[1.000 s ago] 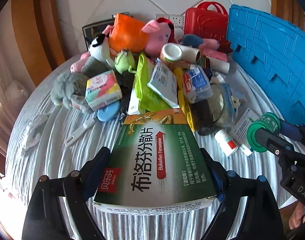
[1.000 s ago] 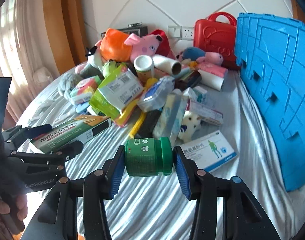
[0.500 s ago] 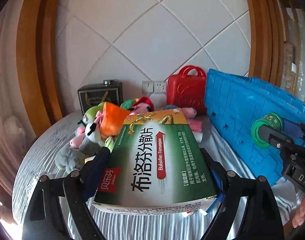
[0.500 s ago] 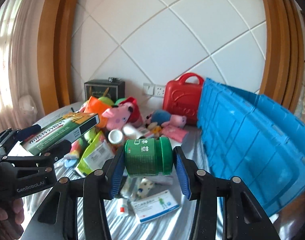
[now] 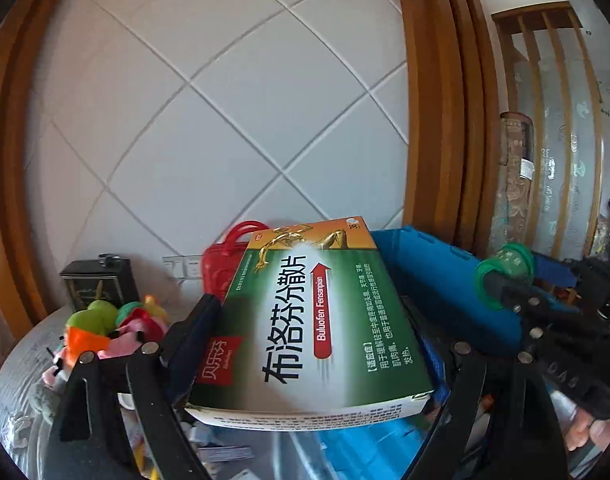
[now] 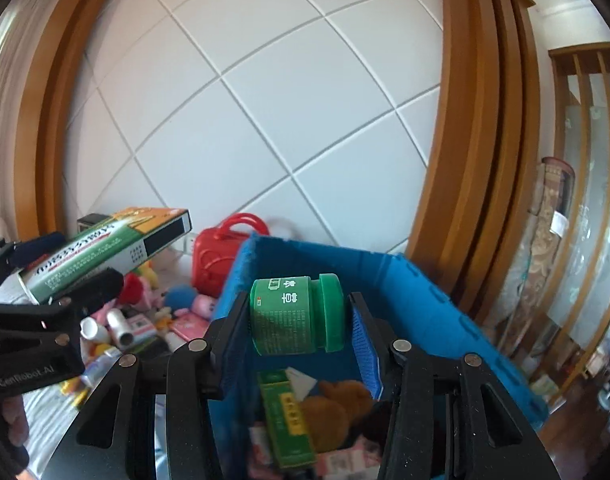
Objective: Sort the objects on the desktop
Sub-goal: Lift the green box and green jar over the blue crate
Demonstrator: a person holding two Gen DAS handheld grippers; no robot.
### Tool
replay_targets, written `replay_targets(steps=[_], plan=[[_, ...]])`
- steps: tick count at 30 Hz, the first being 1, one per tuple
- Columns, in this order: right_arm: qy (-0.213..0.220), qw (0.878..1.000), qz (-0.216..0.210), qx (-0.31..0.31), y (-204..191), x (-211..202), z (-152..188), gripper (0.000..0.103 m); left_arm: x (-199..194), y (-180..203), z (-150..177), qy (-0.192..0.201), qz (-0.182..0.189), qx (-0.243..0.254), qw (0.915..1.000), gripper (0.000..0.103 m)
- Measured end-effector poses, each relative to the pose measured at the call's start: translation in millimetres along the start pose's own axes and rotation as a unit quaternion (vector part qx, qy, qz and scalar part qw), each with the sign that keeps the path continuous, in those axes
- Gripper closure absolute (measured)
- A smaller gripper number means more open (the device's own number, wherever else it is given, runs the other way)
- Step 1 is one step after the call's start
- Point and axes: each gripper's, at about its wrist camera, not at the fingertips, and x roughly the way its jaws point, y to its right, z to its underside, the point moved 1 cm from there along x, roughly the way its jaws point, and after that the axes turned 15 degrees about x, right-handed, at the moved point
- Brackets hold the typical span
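blue crate (image 5: 437,280) mostly hidden, box print (image 5: 385,312) unreadable

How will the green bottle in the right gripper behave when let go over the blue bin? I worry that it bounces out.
The green bottle lies sideways between the right gripper pads, so it would likely land on its round side and roll. The blue bin already holds a brown plush toy and boxes, which probably cushion it. The high walls should keep it in.

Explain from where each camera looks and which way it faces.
Left wrist: on the left tool, looking along the green flat cardboard medicine box to the white tiled wall; right tool at right.
Right wrist: on the right tool, over the blue plastic crate, holding the green plastic bottle; left tool at left.
Shared: box, bottle, crate.
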Motion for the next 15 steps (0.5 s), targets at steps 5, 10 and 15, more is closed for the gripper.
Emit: replay_targets(steps=[5,10,15], plan=[[-0.071,0.997,-0.005,0.003,91.9,63.2,-35.5,0.056,76.6,56.9,-62.4,-0.096,0.043,-0.013,0.9944,0.016],[-0.197,0.98,0.001,0.02,142.9,142.4,-21.4,0.056,154.4,98.8,-55.7,-0.227,0.066,-0.015,0.9715,0.016],[-0.301,0.953,0.027,0.021,184.0,193.5,12.4,0.056,190.1,128.0,-25.4,-0.302,0.07,-0.01,0.9508,0.016]])
